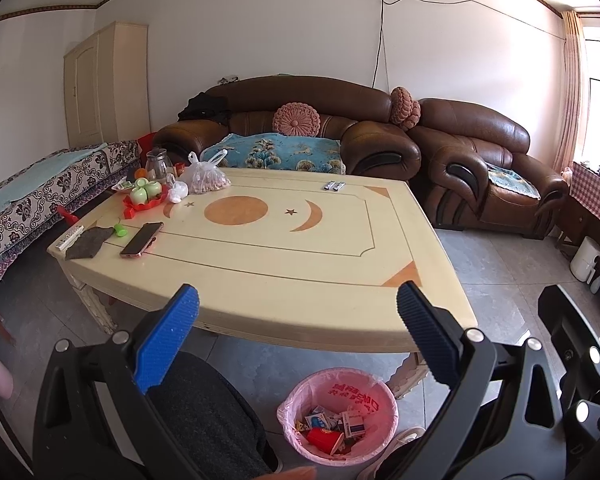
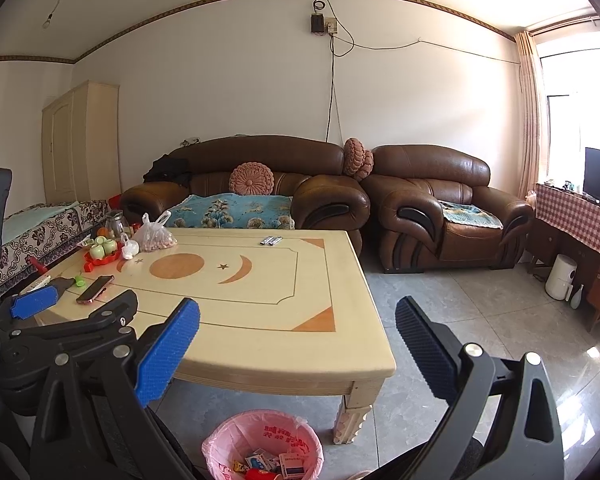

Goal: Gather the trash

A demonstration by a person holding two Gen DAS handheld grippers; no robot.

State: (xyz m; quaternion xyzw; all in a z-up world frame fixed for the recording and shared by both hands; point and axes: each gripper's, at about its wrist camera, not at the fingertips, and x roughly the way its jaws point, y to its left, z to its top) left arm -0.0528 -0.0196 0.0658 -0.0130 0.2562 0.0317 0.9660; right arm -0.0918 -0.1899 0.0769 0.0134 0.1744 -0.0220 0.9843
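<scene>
In the left wrist view, the left gripper (image 1: 297, 306) is hanging wide apart and holding nothing above the near edge of the table (image 1: 320, 280). The pink-lined trash bin (image 1: 337, 414) is sitting on the floor just below, with boxes and a red cup inside.

In the right wrist view, the right gripper (image 2: 297, 320) is likewise gaping with nothing in it, over the table's near right corner. The bin is standing near, below it.
</scene>
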